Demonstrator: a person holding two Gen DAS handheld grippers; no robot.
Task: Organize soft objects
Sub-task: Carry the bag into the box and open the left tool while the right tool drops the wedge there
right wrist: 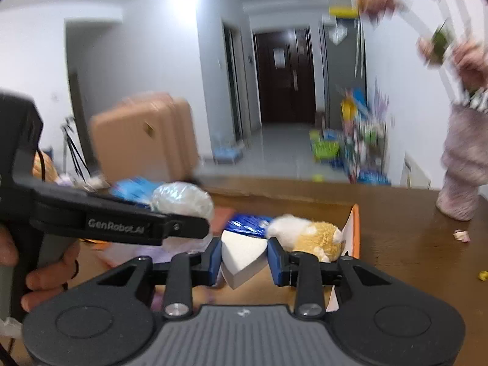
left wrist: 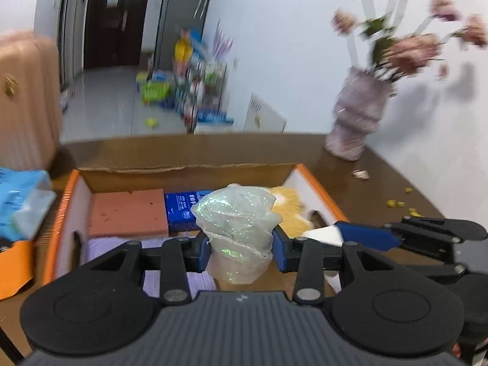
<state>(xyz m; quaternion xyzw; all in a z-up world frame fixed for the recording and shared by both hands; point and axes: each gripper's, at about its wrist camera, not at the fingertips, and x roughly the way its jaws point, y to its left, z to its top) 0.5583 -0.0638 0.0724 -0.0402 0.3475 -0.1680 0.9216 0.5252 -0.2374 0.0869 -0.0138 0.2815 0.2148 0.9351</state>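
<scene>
Left gripper [left wrist: 241, 245] and right gripper [right wrist: 244, 256] fingers each clamped on something

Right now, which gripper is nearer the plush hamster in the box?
Right. The right gripper, holding a white foam wedge, sits just beside the plush hamster. The left gripper, holding a shimmery bag, is further left of it.

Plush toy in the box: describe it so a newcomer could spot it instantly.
Start at the orange-edged cardboard box on the brown table, in front of the vase of pink flowers. The plush toy lies at the box's right end, beside the blue packet. It is the only furry thing there, yellow and white, unlike the flat pink sponge block.
</scene>
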